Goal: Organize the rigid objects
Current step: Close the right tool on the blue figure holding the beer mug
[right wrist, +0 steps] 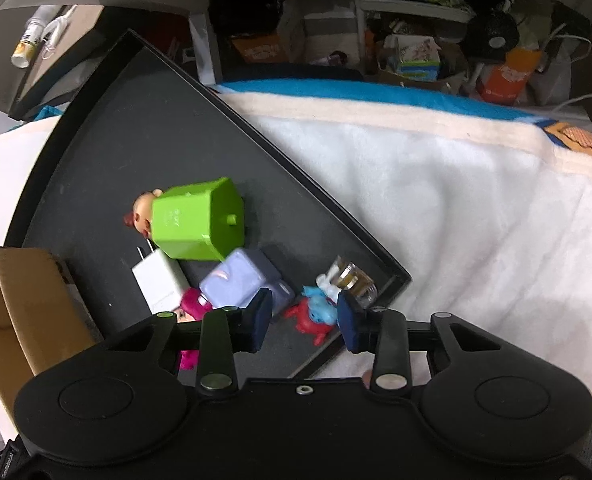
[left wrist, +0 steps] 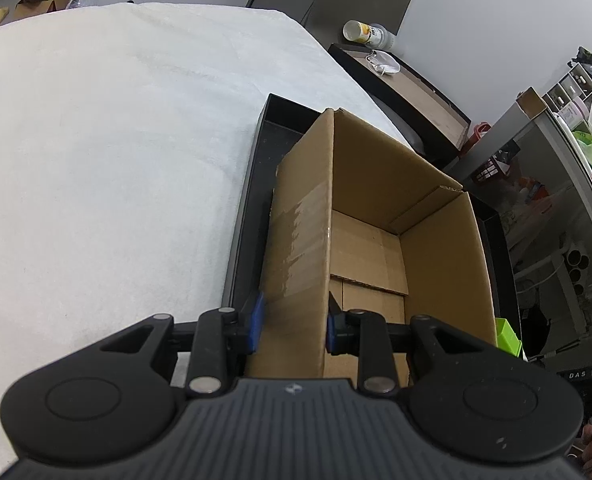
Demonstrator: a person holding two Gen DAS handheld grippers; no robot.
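Observation:
An open, empty cardboard box (left wrist: 375, 216) stands in a black tray (left wrist: 252, 184) on a white blanket. My left gripper (left wrist: 294, 324) straddles the box's near left wall, one pad outside and one inside, touching the cardboard. In the right wrist view the tray (right wrist: 116, 128) holds a green hexagonal box (right wrist: 198, 220) on its side, a doll head (right wrist: 140, 214), a white charger (right wrist: 160, 280), a lilac cube (right wrist: 240, 280), a pink toy (right wrist: 192, 304), a red and blue figure (right wrist: 311, 314) and a small glass jar (right wrist: 351, 278). My right gripper (right wrist: 304, 322) is open above the figure, holding nothing.
The box corner (right wrist: 20, 308) shows at the left of the right wrist view. A dark side table (left wrist: 407, 84) with a bottle (left wrist: 369, 34) stands beyond the bed. Cluttered shelves (right wrist: 415, 20) lie past the blanket's blue edge (right wrist: 335, 90).

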